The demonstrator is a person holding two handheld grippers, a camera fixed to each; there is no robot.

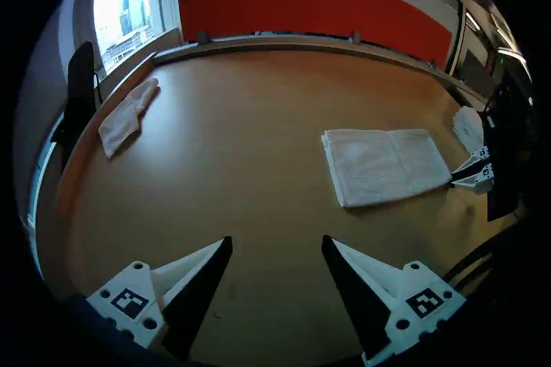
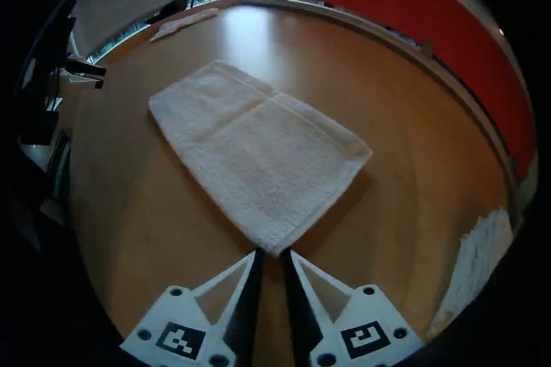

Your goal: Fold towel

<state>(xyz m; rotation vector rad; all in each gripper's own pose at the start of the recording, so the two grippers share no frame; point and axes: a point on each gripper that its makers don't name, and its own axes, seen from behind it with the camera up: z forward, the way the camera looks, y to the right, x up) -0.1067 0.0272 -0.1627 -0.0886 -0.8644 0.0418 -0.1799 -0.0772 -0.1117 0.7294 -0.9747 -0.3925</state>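
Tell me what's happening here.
A person works a gripper in each hand over a wooden table. The right gripper is nearly closed at the near corner of a folded white towel lying flat; whether it grips is unclear. The left gripper is open above bare wood, away from it. A second towel lies near the table's edge.

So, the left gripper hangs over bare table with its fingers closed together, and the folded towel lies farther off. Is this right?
Not quite. The left gripper view shows the left gripper with its fingers spread wide apart, not closed together. The rest holds: it hangs over bare table, and the folded towel lies farther off.
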